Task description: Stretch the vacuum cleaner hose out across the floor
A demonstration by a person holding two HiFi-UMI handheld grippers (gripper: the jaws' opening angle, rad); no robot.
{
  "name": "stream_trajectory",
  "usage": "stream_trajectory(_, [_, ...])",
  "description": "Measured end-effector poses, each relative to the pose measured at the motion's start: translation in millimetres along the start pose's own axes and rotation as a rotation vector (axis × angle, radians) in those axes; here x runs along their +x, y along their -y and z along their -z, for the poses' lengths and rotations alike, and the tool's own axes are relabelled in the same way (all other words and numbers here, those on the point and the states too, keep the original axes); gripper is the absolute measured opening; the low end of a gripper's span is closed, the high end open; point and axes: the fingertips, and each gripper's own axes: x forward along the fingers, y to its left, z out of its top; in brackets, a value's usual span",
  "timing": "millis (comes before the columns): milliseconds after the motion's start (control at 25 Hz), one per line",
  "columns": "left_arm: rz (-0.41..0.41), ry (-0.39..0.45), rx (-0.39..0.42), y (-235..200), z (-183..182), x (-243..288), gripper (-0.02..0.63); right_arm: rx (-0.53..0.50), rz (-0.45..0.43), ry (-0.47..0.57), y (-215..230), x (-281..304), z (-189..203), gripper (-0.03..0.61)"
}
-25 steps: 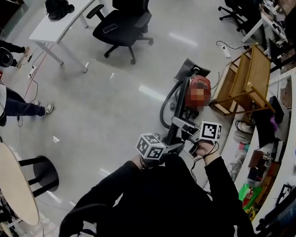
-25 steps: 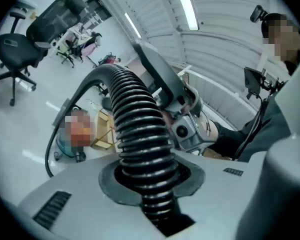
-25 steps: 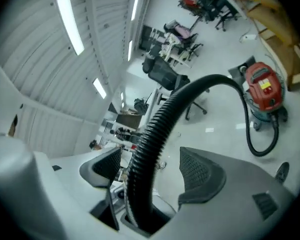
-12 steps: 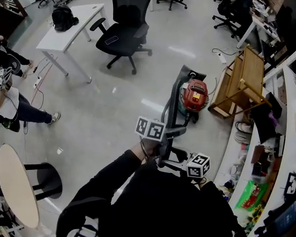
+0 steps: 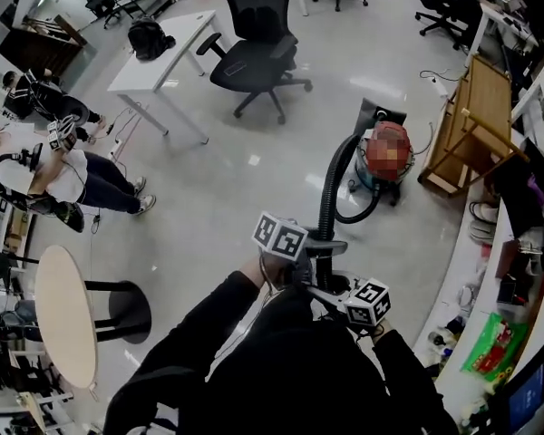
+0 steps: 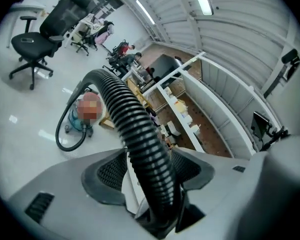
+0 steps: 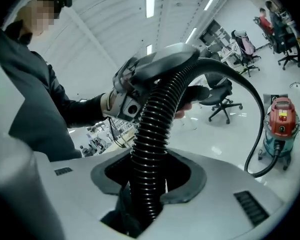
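Observation:
The red vacuum cleaner (image 5: 381, 178) stands on the floor ahead, near a wooden frame. Its black ribbed hose (image 5: 328, 198) rises from it to my two grippers at chest height. My left gripper (image 5: 323, 245) has just been opening; the hose (image 6: 125, 109) still runs between its jaws, with a sliver of gap beside the left pad. My right gripper (image 5: 337, 288) sits closer to my body, further along the hose toward its free end. Its jaws have just been closing and its pads lie against the hose (image 7: 160, 114). In the right gripper view the vacuum cleaner (image 7: 281, 116) shows at far right.
A black office chair (image 5: 258, 53) and a white desk (image 5: 159, 48) stand across the floor. A wooden frame (image 5: 476, 120) is right of the vacuum, beside a cluttered counter (image 5: 526, 270). A round table (image 5: 63, 315) and a seated person (image 5: 72, 175) are at left.
My right gripper has come off the hose beside the left one and dropped back toward my body, lower along the hose. The vacuum now lies farther off and the hose runs straighter.

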Motion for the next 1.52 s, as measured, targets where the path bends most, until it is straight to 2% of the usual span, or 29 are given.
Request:
stream_trajectory(120, [0.013,0.053,-0.036,5,25,-20,0.281,0.047,-0.04,0.026,-6,2,2,0.172])
stream_trajectory(200, [0.012,0.108,-0.03,10,35,-39,0.282,0.095,-0.051,0.057,-12,2,-4,0.173])
stream_trajectory(320, [-0.024,0.159,0.06,15,45,-72,0.282,0.158,-0.045,0.121,-12,4,-27,0.172])
stream_trajectory(400, [-0.049,0.191,0.115,11,57,-90,0.282,0.165,-0.022,0.14,-9,12,-40,0.172])
stream_trajectory(520, [-0.043,0.304,0.114,-2,71,-119,0.282,0.141,0.024,0.08,-16,37,-40,0.172])
stream_trajectory(560, [-0.035,0.32,0.136,-6,74,-130,0.282,0.138,0.038,0.059,-20,48,-38,0.173])
stream_trajectory(680, [0.01,0.271,0.238,-10,89,-158,0.29,0.162,0.099,0.052,-20,71,-40,0.171])
stream_trajectory(840, [-0.002,0.057,0.418,-30,134,-155,0.293,0.229,0.189,0.134,-10,85,-58,0.17])
stream_trajectory(920, [0.016,-0.031,0.464,-40,158,-142,0.308,0.277,0.209,0.193,-10,95,-70,0.17])
stream_trajectory(1120, [0.071,-0.126,0.46,-47,189,-124,0.3,0.421,0.155,0.336,-26,115,-97,0.17])
stream_trajectory(1160, [0.083,-0.139,0.461,-43,192,-123,0.193,0.432,0.144,0.345,-29,116,-99,0.17])
stream_trajectory(1240, [0.097,-0.141,0.439,-34,196,-124,0.176,0.45,0.142,0.357,-31,114,-98,0.17])
stream_trajectory(1280, [0.103,-0.126,0.417,-29,194,-125,0.176,0.452,0.142,0.369,-31,111,-99,0.178])
stream_trajectory(1360, [0.118,-0.052,0.334,-18,183,-129,0.175,0.444,0.152,0.376,-35,100,-97,0.286])
stream_trajectory(1400, [0.123,-0.002,0.288,-12,173,-132,0.175,0.437,0.155,0.371,-38,91,-92,0.317])
stream_trajectory(1520, [0.112,0.133,0.191,4,146,-141,0.175,0.395,0.152,0.356,-59,55,-65,0.333])
